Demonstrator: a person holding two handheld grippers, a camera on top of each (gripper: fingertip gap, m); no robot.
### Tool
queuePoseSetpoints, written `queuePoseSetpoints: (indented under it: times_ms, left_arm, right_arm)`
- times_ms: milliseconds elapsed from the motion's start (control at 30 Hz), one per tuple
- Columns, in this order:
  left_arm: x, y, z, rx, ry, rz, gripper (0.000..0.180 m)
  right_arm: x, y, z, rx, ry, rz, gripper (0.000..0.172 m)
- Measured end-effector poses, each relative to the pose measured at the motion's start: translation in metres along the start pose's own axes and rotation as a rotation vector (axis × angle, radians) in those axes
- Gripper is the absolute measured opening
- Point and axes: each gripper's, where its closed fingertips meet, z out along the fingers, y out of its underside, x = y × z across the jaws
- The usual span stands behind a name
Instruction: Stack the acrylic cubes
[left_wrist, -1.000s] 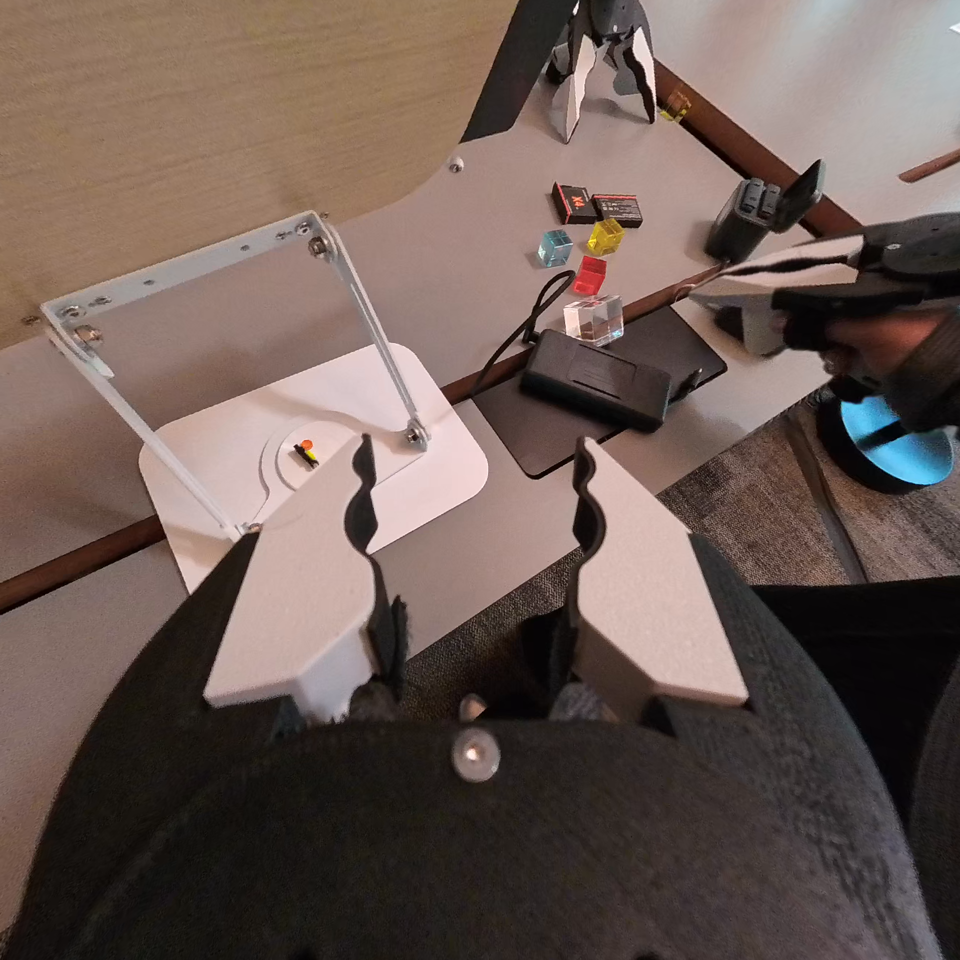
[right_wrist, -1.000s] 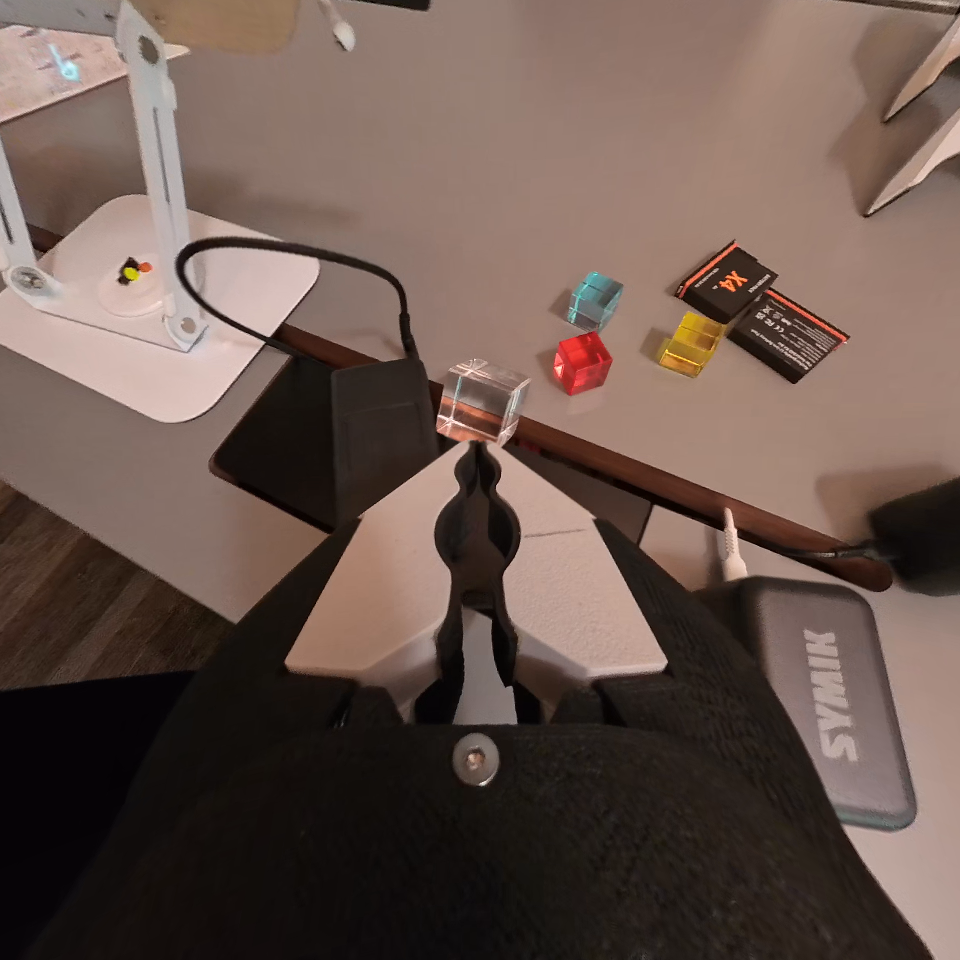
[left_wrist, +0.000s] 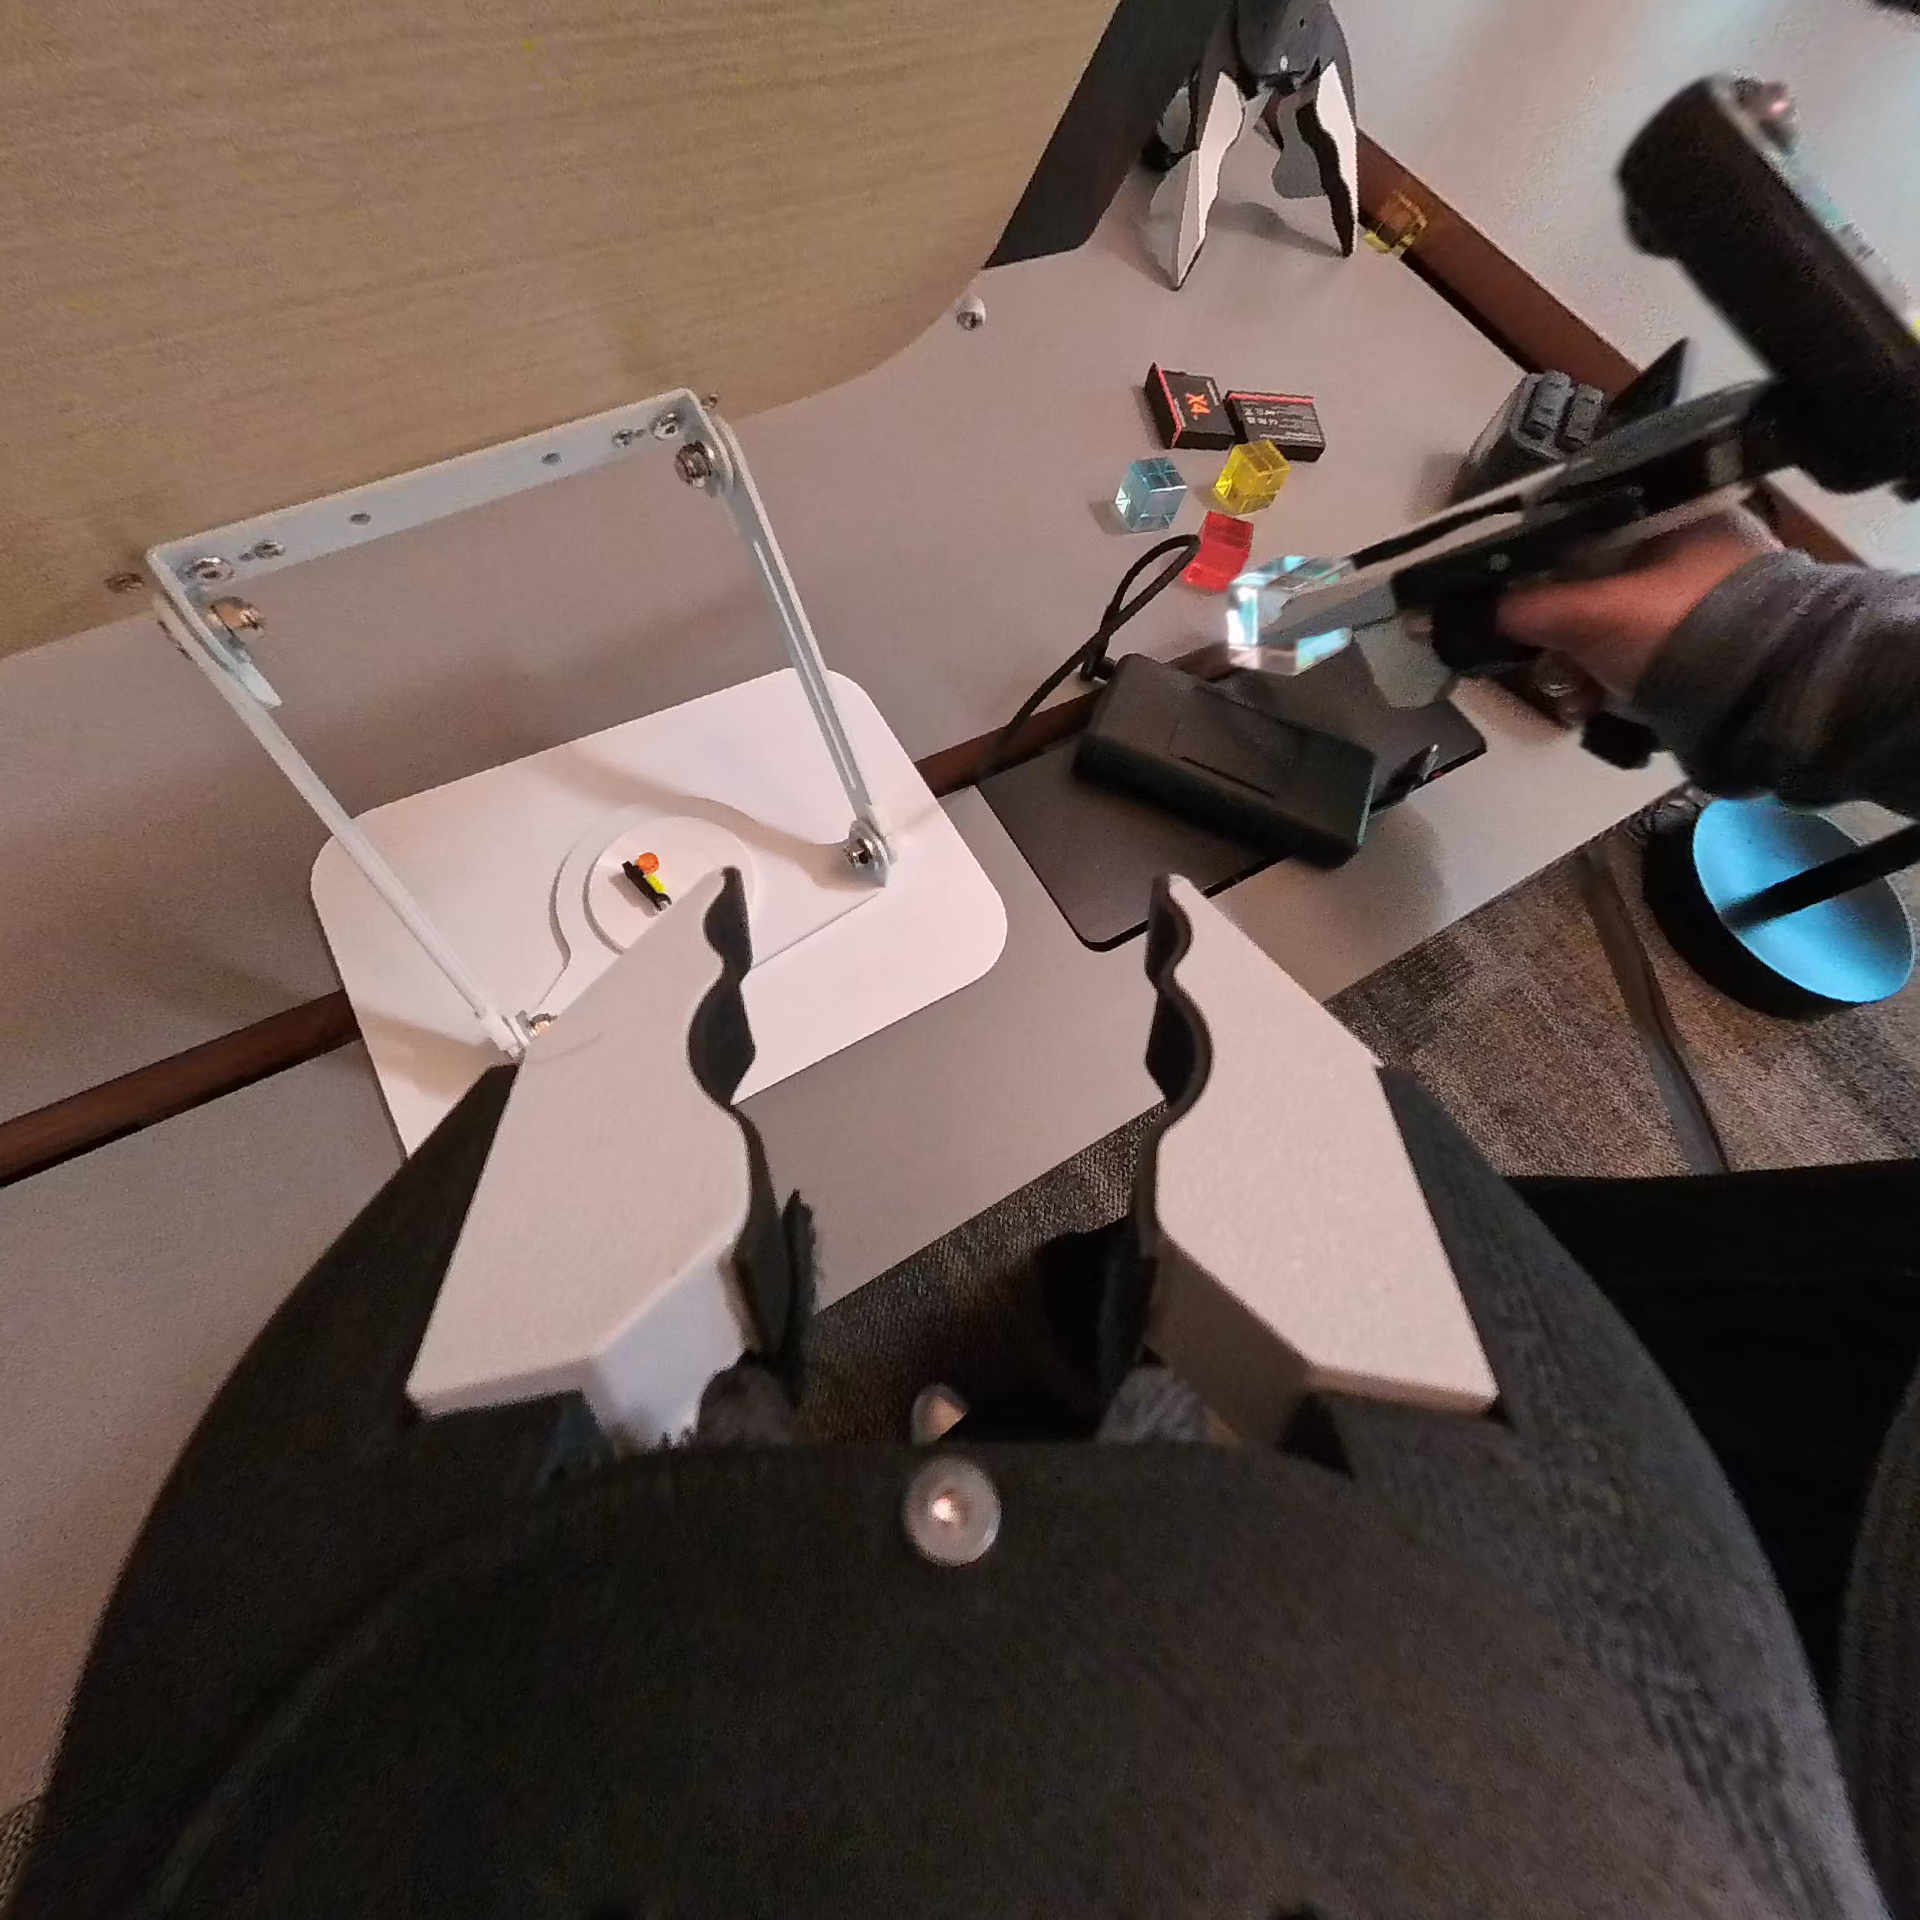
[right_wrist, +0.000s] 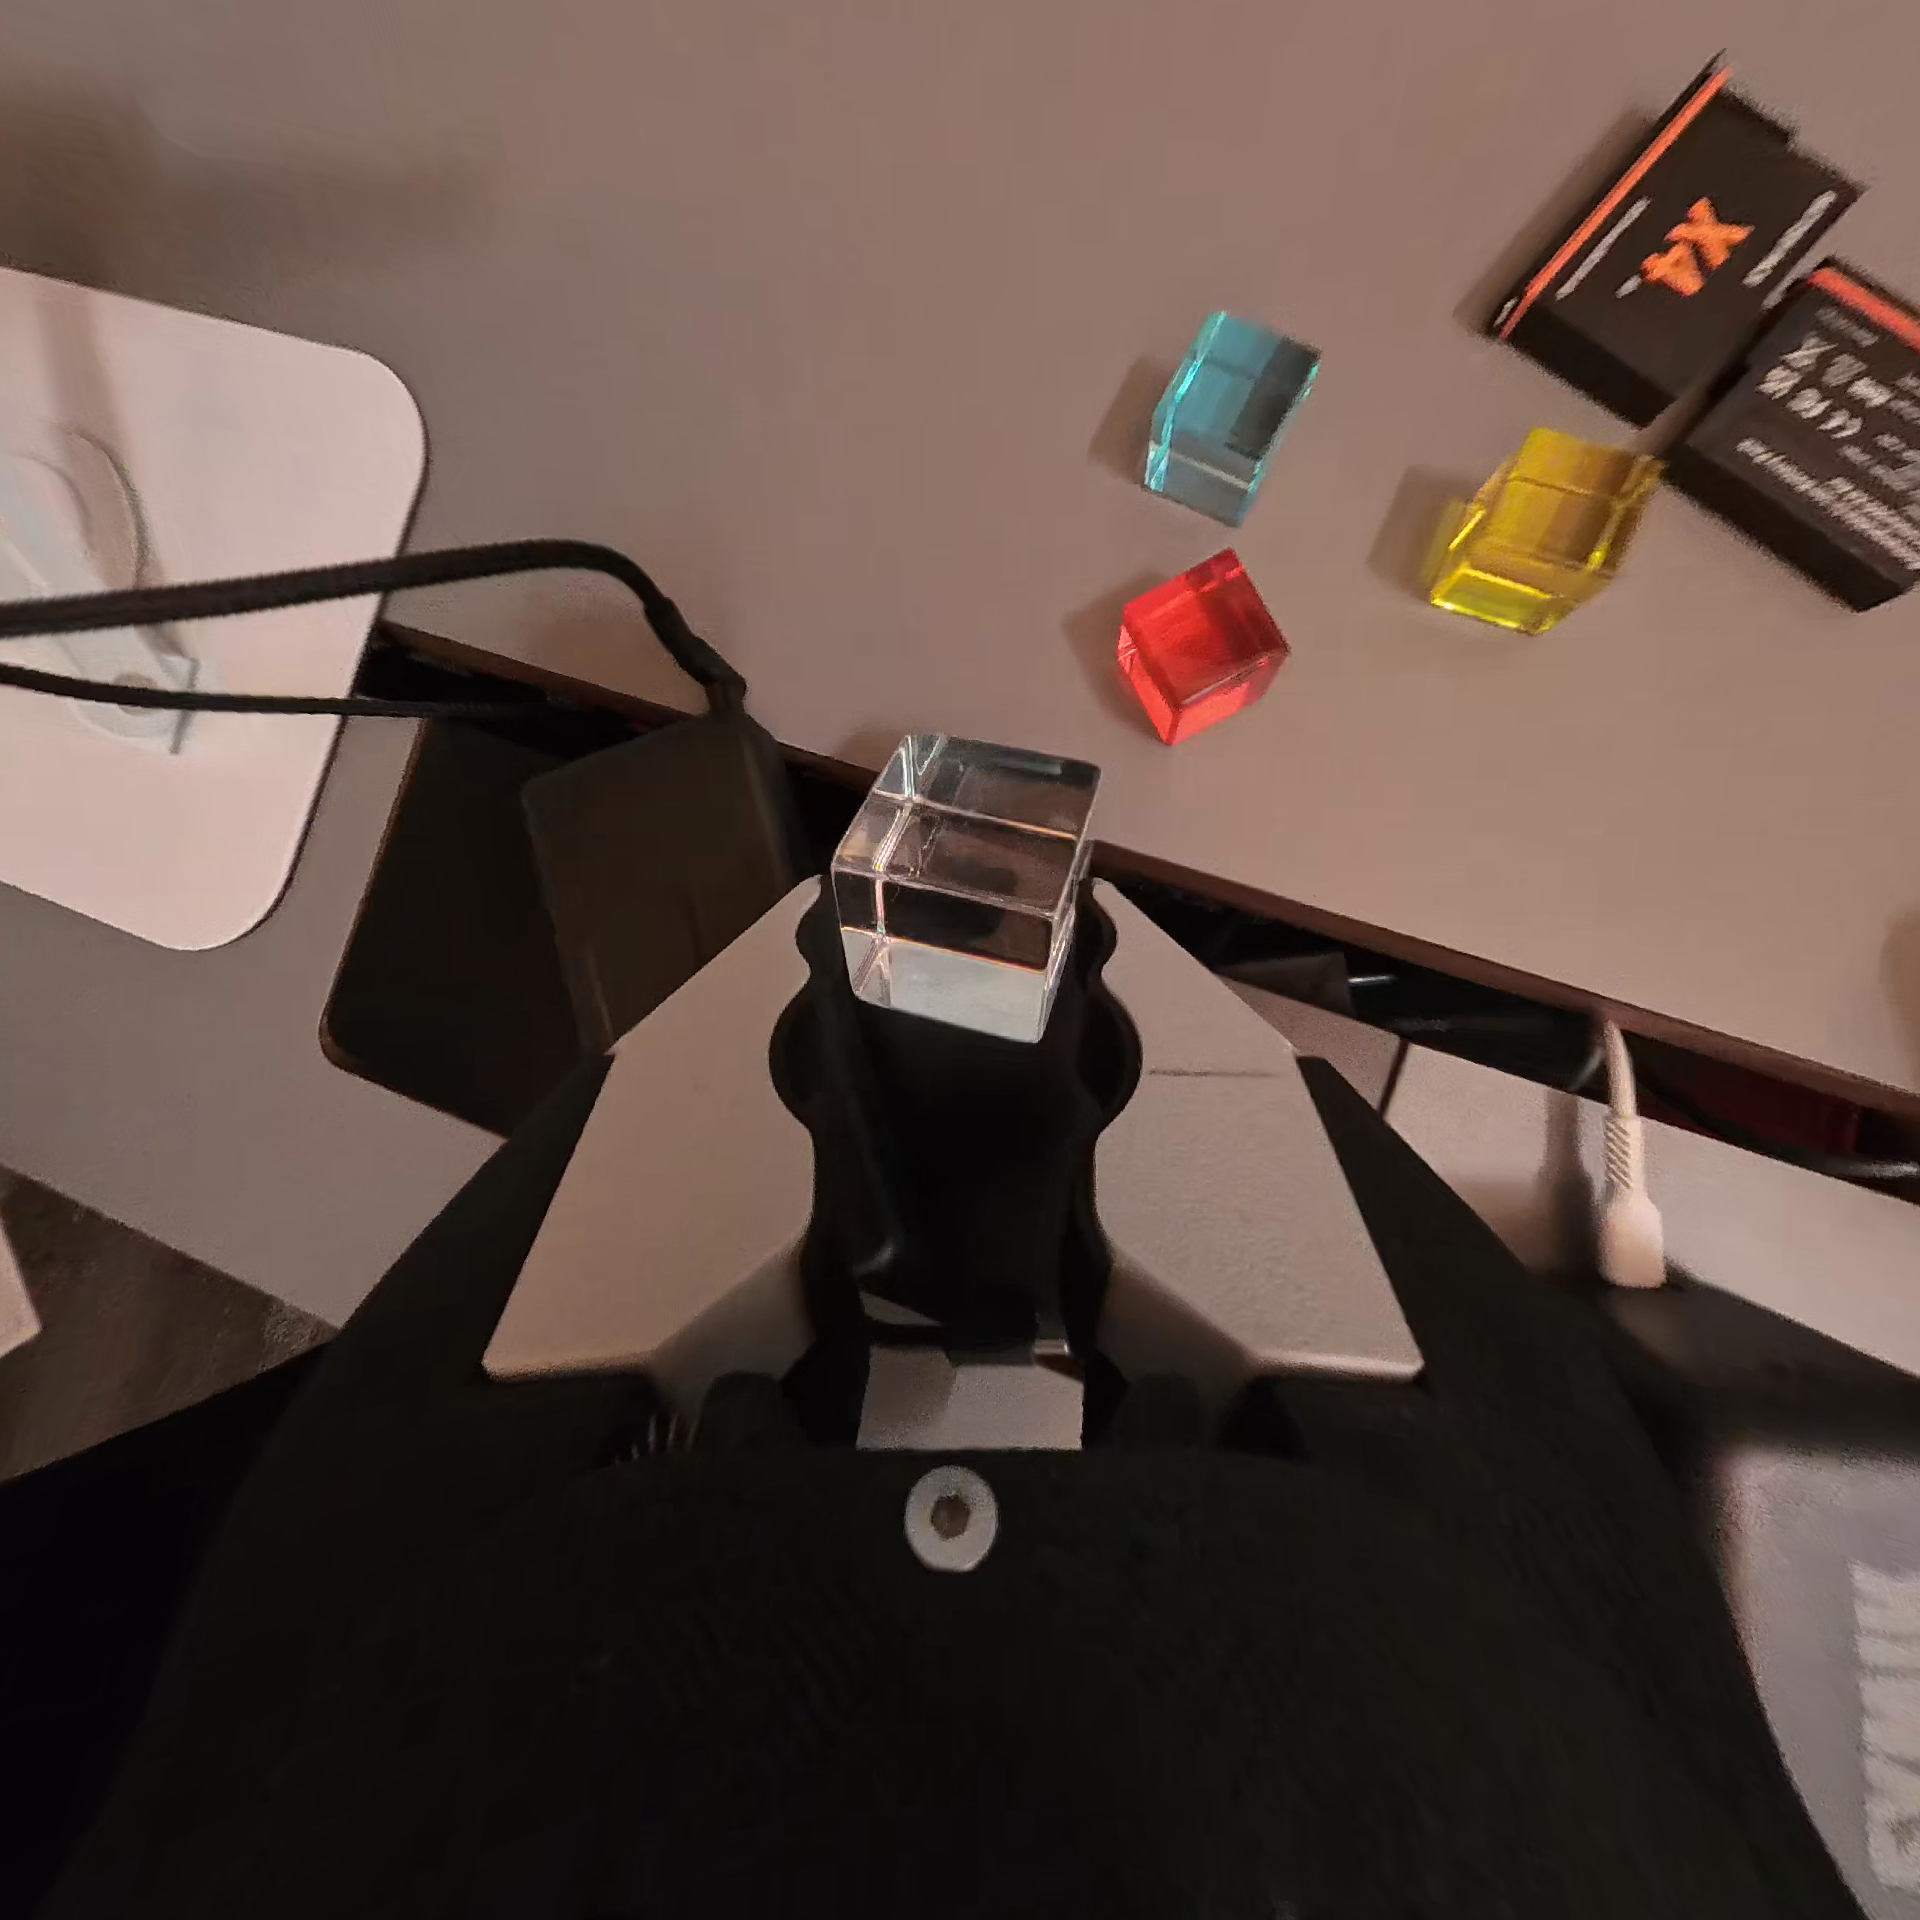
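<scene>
pinching a clear cube (right_wrist: 961, 883) between its two fingertips, the right gripper (right_wrist: 956, 914) has narrowed to the cube's width, pads against opposite flat sides, and holds it off the desk (right_wrist: 831, 312) above a black box (right_wrist: 644, 831) with a cord. the cube looks like solid glass or acrylic: rigid, probably weighty for its size, with smooth faces that could slip, and edges that might chip if dropped. taking it on two parallel faces near their middles, as here, seems the safest hold. red (right_wrist: 1200, 644), blue (right_wrist: 1231, 416) and yellow (right_wrist: 1538, 530) cubes lie near on the desk, beside two black packs (right_wrist: 1673, 281). the left gripper (left_wrist: 945, 935) is spread wide with nothing in it, above the desk edge, just beside a white stand base (left_wrist: 883, 935).
</scene>
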Motion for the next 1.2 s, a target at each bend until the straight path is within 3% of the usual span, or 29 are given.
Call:
queuePoseSetpoints:
  times_ms: [233, 533, 733, 1100, 1133, 1200]
  left_arm:
    - [-0.001, -0.002, -0.001, 0.005, 0.007, 0.005, 0.076]
    - [0.002, -0.001, -0.001, 0.0, 0.02, 0.015, 0.076]
    - [0.006, -0.001, -0.001, -0.008, 0.03, 0.025, 0.076]
    - [0.001, -0.002, -0.005, -0.005, 0.018, 0.017, 0.076]
    - [0.0, -0.002, -0.005, -0.004, 0.017, 0.016, 0.076]
    - [-0.001, -0.003, -0.006, -0.002, 0.011, 0.015, 0.077]
  right_arm:
    - [-0.018, 0.007, -0.029, 0.155, -0.067, -0.139, 0.044]
    - [-0.073, -0.002, -0.031, 0.292, -0.239, -0.299, 0.044]
    - [-0.072, 0.024, -0.008, 0.2, -0.215, -0.37, 0.044]
    - [-0.06, 0.029, -0.011, 0.146, -0.285, -0.467, 0.043]
    - [-0.06, 0.029, -0.012, 0.138, -0.298, -0.47, 0.047]
    - [-0.061, 0.026, -0.02, 0.15, -0.333, -0.456, 0.07]
